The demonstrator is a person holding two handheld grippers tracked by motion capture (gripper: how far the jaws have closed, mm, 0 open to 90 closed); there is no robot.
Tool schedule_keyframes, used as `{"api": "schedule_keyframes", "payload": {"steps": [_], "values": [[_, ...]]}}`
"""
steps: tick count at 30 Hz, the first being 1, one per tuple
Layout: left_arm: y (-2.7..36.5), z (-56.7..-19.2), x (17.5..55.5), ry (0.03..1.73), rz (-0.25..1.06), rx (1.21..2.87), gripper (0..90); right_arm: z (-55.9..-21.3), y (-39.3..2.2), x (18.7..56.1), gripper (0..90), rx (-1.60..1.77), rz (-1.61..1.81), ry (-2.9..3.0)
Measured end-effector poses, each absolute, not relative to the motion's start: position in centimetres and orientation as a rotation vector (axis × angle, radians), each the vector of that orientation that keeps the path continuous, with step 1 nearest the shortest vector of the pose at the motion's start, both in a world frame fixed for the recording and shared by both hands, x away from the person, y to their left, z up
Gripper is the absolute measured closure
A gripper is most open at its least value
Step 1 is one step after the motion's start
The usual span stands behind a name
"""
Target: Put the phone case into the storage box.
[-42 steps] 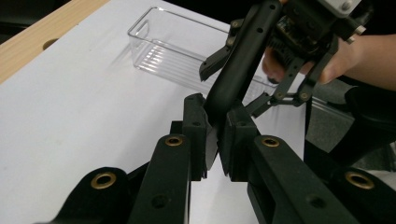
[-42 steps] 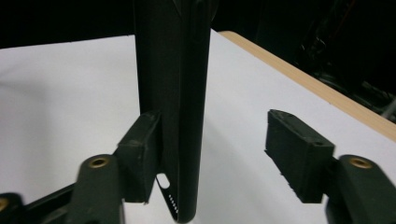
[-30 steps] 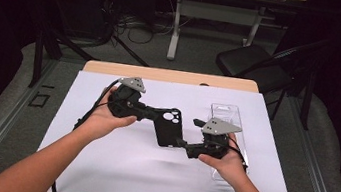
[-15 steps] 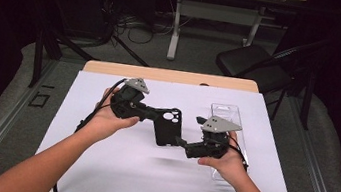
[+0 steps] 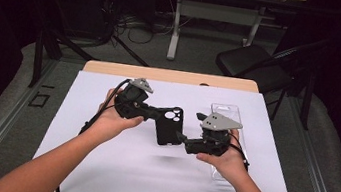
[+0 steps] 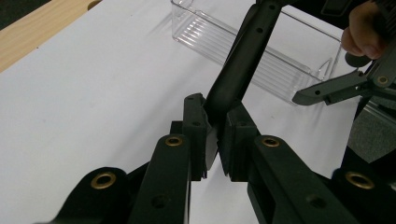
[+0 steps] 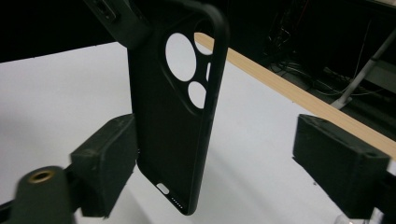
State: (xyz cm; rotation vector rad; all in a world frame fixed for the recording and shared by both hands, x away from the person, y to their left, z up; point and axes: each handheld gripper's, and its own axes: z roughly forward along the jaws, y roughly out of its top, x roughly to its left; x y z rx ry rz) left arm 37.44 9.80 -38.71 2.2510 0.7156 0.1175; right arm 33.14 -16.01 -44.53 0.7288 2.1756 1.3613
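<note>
High view is showing a person's forearms coming in from the near edge over a desk (image 5: pixel 111 178) covered in white. The left gripper (image 5: pixel 133 102) is sitting in the left hand (image 5: pixel 114 118), and the right gripper (image 5: pixel 209 134) is sitting in the right hand (image 5: pixel 225 157). Between them a black phone case (image 5: pixel 168 125) is hanging above the white surface at mid-desk, with its round camera cutouts toward the far side.

In the left gripper view, the jaws are pinching one edge of the phone case (image 6: pixel 243 60), which is rising up and away from the pads. Beyond it, a clear plastic tray (image 6: pixel 261 60) is lying on the white surface, and the right gripper (image 6: pixel 327 91) is reaching in from the right.

In the right gripper view, the phone case (image 7: pixel 173 121) is standing upright between the two wide-apart jaws. The left pad is sitting just beside or against the case's edge, I cannot tell which, while the right pad is standing well apart from it. These jaws have just been closing a little, yet they are not clamping the case. In the high view, the clear plastic tray (image 5: pixel 236 116) is lying at the right side of the desk, partly under the right hand.
</note>
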Motion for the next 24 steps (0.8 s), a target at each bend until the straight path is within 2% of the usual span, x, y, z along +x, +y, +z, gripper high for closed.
{"api": "schedule_keyframes", "payload": {"steps": [3,15,24], "values": [[9.7,-38.8,37.5,0.716,0.113,2.257,82.1,-44.3,-15.9,33.1,15.3,0.726,1.353,2.177],[8.8,-39.3,37.7,0.722,0.13,2.278,82.1,-42.7,-15.3,32.9,31.4,0.705,1.286,2.175],[8.4,-39.4,37.5,0.728,0.145,2.297,82.1,-41.8,-14.7,32.8,52.7,0.676,1.174,2.173]]}}
